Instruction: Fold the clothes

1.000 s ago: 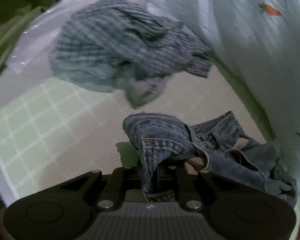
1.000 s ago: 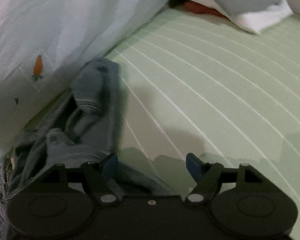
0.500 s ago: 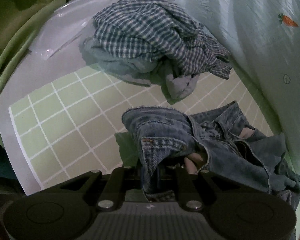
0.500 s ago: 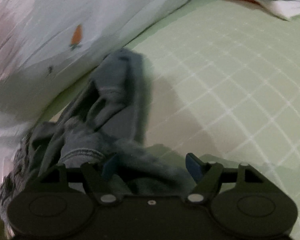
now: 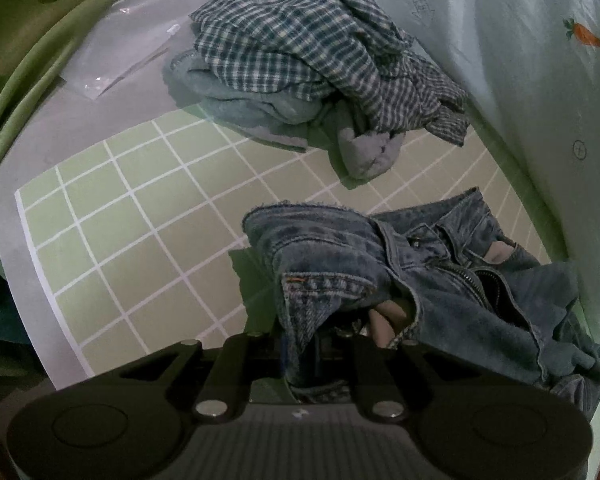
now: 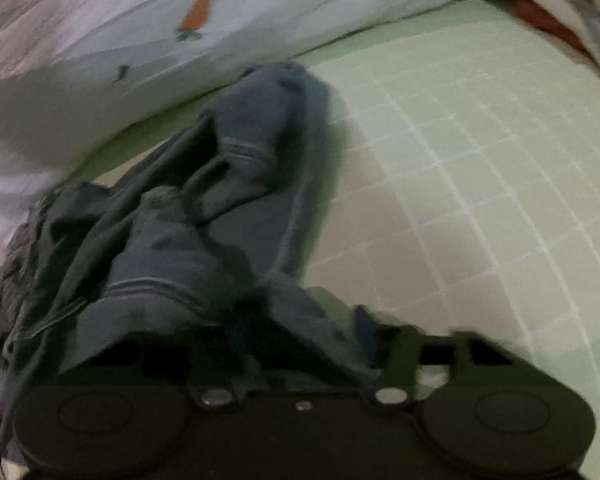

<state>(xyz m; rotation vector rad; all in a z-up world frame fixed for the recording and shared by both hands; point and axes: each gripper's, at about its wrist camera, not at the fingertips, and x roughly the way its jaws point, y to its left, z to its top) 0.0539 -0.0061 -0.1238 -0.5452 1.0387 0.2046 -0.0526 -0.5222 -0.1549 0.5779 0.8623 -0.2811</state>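
Note:
My left gripper (image 5: 302,344) is shut on the waistband of crumpled blue jeans (image 5: 432,280), which lie on a green checked mat (image 5: 140,208). In the right wrist view the jeans' legs (image 6: 228,216) lie bunched on the same mat (image 6: 480,184), next to a white carrot-print quilt (image 6: 140,40). My right gripper (image 6: 300,344) is over the denim; the fabric lies across its left finger, the blue right fingertip (image 6: 364,324) shows, and the jaws look apart. The view is blurred.
A plaid shirt (image 5: 312,52) on a pale blue garment (image 5: 252,108) lies heaped at the mat's far end. The quilt (image 5: 540,80) runs along the right. Green fabric (image 5: 40,52) hangs left. Folded clothes (image 6: 572,8) lie far right.
The left gripper has pulled back with the jeans, so more mat shows. The right gripper has moved left and down onto the jeans' legs, which now cover its left finger.

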